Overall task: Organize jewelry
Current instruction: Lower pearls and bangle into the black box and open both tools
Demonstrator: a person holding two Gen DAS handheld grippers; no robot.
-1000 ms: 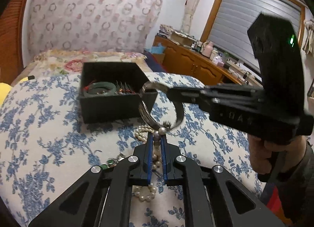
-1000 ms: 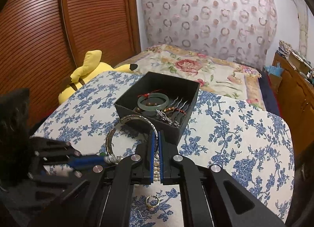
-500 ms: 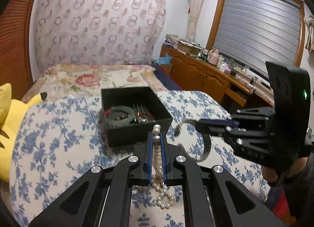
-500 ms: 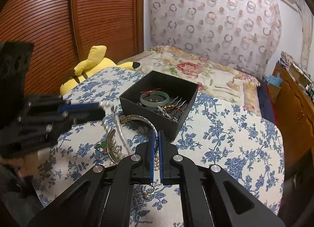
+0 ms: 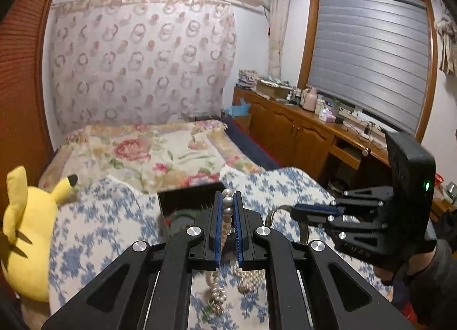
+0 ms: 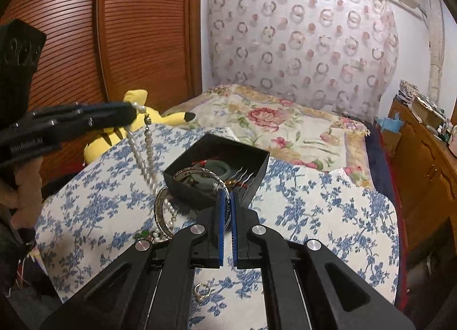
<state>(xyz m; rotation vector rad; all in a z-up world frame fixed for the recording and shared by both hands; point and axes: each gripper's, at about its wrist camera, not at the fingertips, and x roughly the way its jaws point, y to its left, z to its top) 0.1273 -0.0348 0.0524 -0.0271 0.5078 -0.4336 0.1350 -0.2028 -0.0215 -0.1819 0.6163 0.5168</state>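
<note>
My left gripper (image 5: 228,201) is shut on a pearl necklace (image 5: 217,293), whose strand hangs down to the blue-flowered cloth (image 5: 94,244). In the right wrist view the left gripper (image 6: 128,114) is raised at the left, and the pearl necklace (image 6: 148,158) dangles from it. My right gripper (image 6: 227,197) is shut on a silver bangle (image 6: 161,210), held just in front of the open black box (image 6: 257,153). A green bangle (image 6: 221,167) and several small pieces lie in the box. From the left wrist the right gripper (image 5: 297,210) shows at the right with the silver bangle (image 5: 275,211), near the black box (image 5: 188,197).
A small ring (image 6: 201,291) and a green pendant (image 6: 141,235) lie on the cloth near me. A yellow plush toy (image 5: 25,224) sits at the bed's left edge. A wooden cabinet (image 5: 300,135) with clutter runs along the right wall. Slatted wardrobe doors (image 6: 128,30) stand at the left.
My left gripper has risen, drawing the pearl necklace up off the cloth. The right gripper lifted slightly with the silver bangle, which now overlaps the box's near edge.
</note>
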